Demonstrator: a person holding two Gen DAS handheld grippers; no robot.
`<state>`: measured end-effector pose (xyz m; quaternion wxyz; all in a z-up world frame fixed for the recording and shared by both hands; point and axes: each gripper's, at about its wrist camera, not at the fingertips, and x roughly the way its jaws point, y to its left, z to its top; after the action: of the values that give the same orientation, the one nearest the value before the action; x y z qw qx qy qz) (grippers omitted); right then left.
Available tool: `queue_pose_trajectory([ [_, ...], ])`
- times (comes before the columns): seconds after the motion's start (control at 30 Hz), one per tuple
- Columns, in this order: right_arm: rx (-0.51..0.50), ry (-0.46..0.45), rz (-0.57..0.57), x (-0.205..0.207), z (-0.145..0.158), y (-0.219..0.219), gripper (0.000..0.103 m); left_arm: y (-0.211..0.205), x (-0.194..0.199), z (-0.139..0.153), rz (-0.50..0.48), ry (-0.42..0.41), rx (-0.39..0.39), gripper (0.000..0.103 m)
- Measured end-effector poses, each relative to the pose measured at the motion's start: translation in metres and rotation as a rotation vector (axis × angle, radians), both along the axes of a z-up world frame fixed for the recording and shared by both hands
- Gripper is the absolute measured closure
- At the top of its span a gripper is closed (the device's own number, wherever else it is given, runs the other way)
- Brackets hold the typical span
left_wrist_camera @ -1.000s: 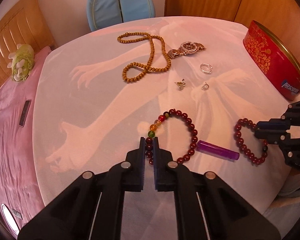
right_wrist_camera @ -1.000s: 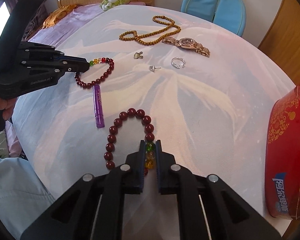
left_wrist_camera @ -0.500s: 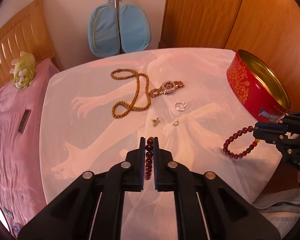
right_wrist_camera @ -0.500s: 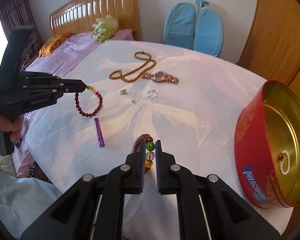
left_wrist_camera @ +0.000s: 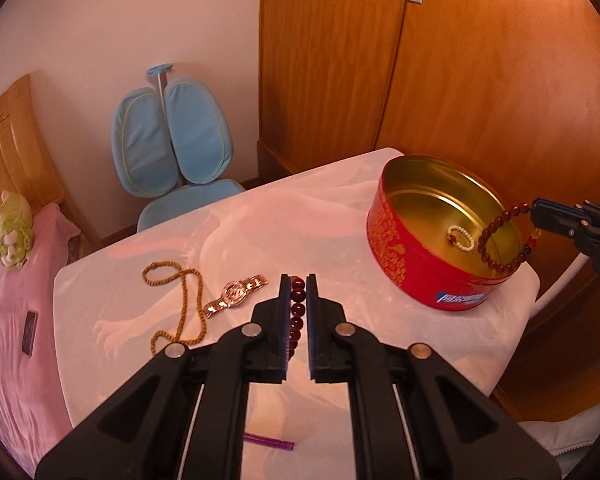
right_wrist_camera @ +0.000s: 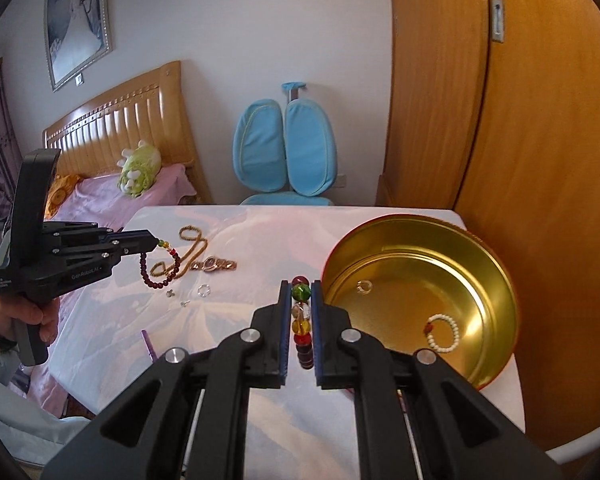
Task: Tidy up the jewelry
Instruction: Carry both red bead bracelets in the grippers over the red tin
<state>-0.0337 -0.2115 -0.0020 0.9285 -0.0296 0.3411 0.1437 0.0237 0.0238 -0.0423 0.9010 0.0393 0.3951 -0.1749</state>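
My left gripper (left_wrist_camera: 298, 284) is shut on a dark red bead bracelet (left_wrist_camera: 297, 312) and holds it high above the table; the bracelet hangs from it in the right wrist view (right_wrist_camera: 156, 274). My right gripper (right_wrist_camera: 301, 285) is shut on a second red bracelet with coloured beads (right_wrist_camera: 302, 320), which dangles over the near rim of the red round tin (left_wrist_camera: 412, 264) in the left wrist view (left_wrist_camera: 500, 240). A small white bead bracelet (right_wrist_camera: 442, 332) lies inside the tin.
On the white cloth table (left_wrist_camera: 300, 232) lie a brown bead necklace (left_wrist_camera: 184, 304), a rose-gold watch (left_wrist_camera: 236, 294), a silver ring (right_wrist_camera: 203, 290), small earrings (right_wrist_camera: 176, 296) and a purple tube (left_wrist_camera: 270, 442). A blue chair (left_wrist_camera: 176, 152), a pink bed and wooden doors surround it.
Both grippers have risen with their bracelets off the table. The right one has moved over to the tin's rim, and the left one has swung toward the tin.
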Motion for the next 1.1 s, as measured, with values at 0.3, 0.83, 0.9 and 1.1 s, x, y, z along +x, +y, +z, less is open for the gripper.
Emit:
queue_pose_trajectory([
  [0.3,0.002,-0.03,-0.116,0.003,0.013,-0.042,0.092,-0.05,0.019,0.018,-0.119,-0.012,0.002,0.096],
  [0.83,-0.056,0.127,-0.188,0.064,0.016,-0.083,0.092,-0.164,0.073,0.025,-0.432,0.076,0.16,0.096],
  [0.9,-0.035,0.184,-0.181,0.075,0.01,-0.087,0.092,-0.18,0.077,0.021,-0.477,0.096,0.178,0.096],
  [1.1,0.05,0.481,-0.224,0.112,-0.035,-0.111,0.092,-0.225,0.094,-0.026,-0.622,0.295,0.305,0.095],
])
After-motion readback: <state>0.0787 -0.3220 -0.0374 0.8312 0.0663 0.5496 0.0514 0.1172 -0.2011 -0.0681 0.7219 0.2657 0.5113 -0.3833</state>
